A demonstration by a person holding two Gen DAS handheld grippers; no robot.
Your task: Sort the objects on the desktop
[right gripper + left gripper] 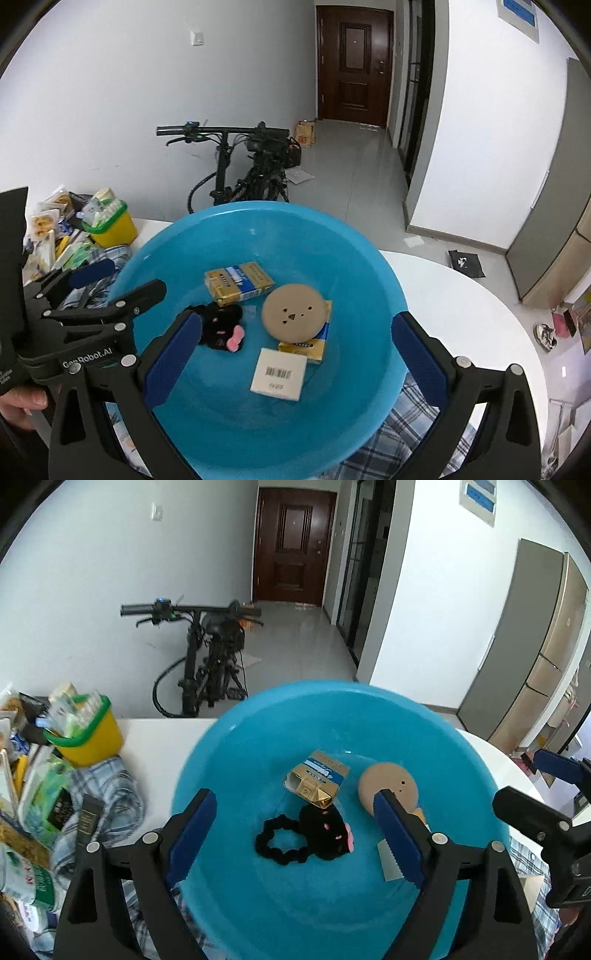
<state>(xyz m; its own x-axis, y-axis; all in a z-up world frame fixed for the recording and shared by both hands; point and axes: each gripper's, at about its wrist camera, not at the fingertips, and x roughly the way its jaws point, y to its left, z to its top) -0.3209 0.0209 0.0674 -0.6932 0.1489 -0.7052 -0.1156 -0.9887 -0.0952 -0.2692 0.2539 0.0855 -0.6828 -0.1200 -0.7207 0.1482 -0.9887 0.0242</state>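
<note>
A blue basin (258, 738) (362, 266) fills the middle of both views. In it lie a yellow pack (319, 782) (240, 282), a beige round disc (388, 784) (295, 314) resting on a second yellow pack (312, 349), a white barcoded box (279, 374), a black scrunchie (280, 845) and a black plush clip with a pink bow (328, 830) (221, 328). My left gripper (295, 834) (118, 284) stands open above the basin's left side. My right gripper (295, 358) (543, 790) is open over the right side. Neither one holds anything.
A yellow bin with a green rim (92, 738) (114, 227), stuffed with packets, stands at the far left among loose packages. A plaid cloth (110, 786) (406, 435) lies under the basin on the white table (461, 314). A bicycle (207, 664) is parked behind.
</note>
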